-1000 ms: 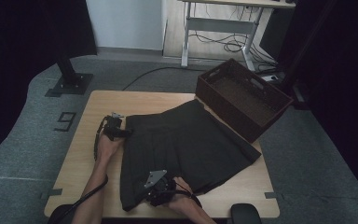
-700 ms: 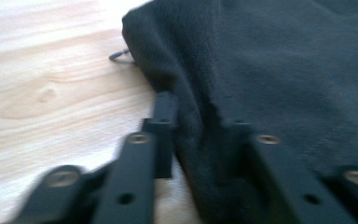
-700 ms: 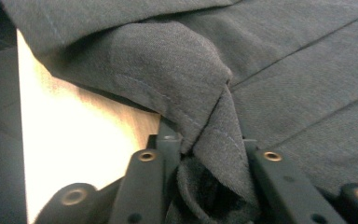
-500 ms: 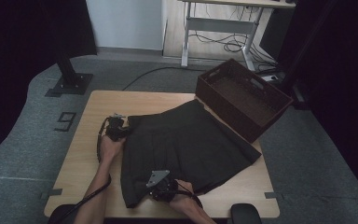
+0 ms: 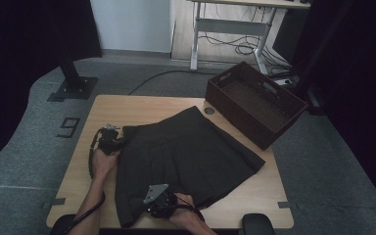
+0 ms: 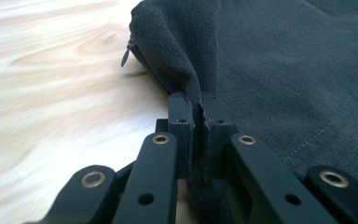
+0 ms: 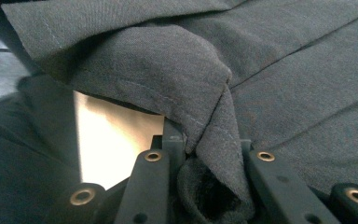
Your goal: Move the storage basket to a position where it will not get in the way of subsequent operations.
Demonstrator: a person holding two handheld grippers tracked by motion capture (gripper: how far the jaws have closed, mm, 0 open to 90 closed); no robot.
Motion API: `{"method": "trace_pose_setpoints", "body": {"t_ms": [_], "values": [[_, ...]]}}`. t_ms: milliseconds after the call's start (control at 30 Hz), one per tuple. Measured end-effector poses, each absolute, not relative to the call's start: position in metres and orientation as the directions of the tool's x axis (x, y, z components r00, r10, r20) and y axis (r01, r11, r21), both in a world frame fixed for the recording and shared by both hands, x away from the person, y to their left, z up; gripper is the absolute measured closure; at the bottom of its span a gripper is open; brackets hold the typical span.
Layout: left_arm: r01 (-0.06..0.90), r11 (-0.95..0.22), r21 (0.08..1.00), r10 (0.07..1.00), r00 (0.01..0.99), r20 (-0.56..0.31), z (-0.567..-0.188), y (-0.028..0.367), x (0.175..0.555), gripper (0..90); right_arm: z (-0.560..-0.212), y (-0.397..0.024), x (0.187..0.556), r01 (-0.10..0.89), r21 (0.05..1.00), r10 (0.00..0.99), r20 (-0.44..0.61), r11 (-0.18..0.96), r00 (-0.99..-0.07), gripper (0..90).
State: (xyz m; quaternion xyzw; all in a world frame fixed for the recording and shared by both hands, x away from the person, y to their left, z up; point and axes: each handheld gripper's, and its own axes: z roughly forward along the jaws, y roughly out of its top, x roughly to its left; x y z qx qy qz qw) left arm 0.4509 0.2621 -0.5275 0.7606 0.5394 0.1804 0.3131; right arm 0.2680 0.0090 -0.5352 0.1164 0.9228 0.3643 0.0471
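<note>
Evidently the skirt (image 5: 186,156) is being readied for a fold: it lies spread flat across the middle of the counter (image 5: 127,105), waistband toward the person's left, hem fanning toward the basket (image 5: 254,103) that sits on the far right corner; the left gripper (image 5: 111,142) has just been closing, and its jaws are now pinched together on the waistband corner (image 6: 200,109), a thin ridge of cloth standing between them beside the zip pull (image 6: 126,56); the right gripper (image 5: 159,203) has likewise just been closing and is clamped on the near edge (image 7: 214,135), where bunched cloth is gathered into the jaws and bare wood shows under the lifted flap; holding two points of one side lets that side rise evenly, I judge, so the cloth can be carried over without dragging; the basket stands open, probably to receive it.
</note>
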Motion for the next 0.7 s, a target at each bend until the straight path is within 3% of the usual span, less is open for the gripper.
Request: {"method": "trace_pose_setpoints", "body": {"t_ms": [200,433,700], "values": [[0.697,-0.224,0.681,0.938,0.345,-0.045,-0.515,0.273,0.439,86.1,-0.53,0.016,0.258,0.161,0.695,0.23,-0.007,0.701,-0.973,77.6],[0.65,-0.265,0.712,0.933,0.359,0.019,-0.484,0.257,0.439,86.5,-0.503,0.002,0.257,0.147,0.742,0.254,-0.033,0.654,-0.967,78.0],[0.62,-0.244,0.745,0.925,0.38,-0.013,-0.454,0.229,0.458,86.5,-0.48,-0.034,0.267,0.166,0.782,0.33,-0.052,0.6,-0.943,78.1]]}}
